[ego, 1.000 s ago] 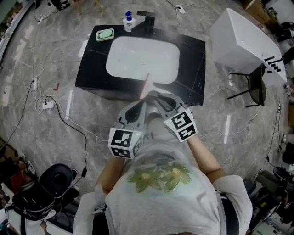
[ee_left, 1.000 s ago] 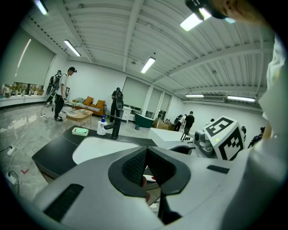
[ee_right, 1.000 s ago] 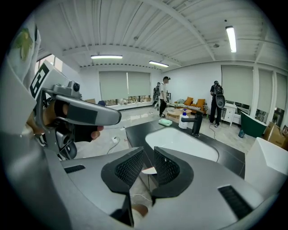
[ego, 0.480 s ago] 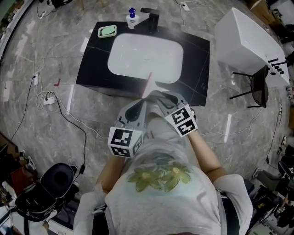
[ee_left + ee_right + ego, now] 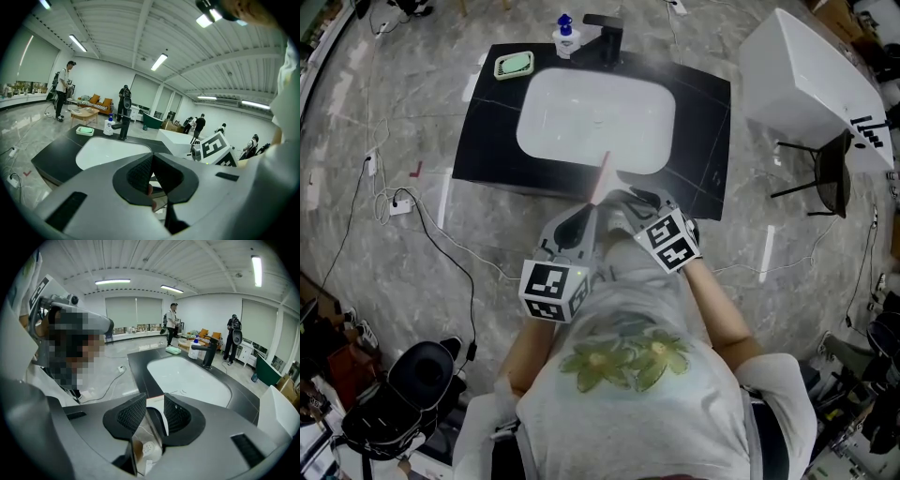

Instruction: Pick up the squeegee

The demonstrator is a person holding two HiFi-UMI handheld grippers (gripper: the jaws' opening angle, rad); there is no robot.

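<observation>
I hold both grippers close to my chest, just in front of the black counter (image 5: 487,141). The squeegee (image 5: 599,176) shows as a thin pink strip that pokes out between the grippers toward the white sink (image 5: 595,117). My right gripper (image 5: 630,199) is shut on it. In the right gripper view a clear and white piece with a red edge, the squeegee (image 5: 154,420), sits pinched between the pads. My left gripper (image 5: 578,221) is shut, pads meeting at the tips. A pinkish bit (image 5: 149,190) shows in the gap behind them.
A black faucet (image 5: 605,37), a blue-capped soap bottle (image 5: 563,37) and a green soap dish (image 5: 514,65) stand at the counter's far edge. A white block (image 5: 811,80) and a black chair (image 5: 825,178) are at the right. Cables (image 5: 422,220) cross the floor. Several people stand far off.
Almost nothing: the right gripper has edged slightly up and toward the counter with the squeegee, and the left gripper stays put. The head camera shifted a little.
</observation>
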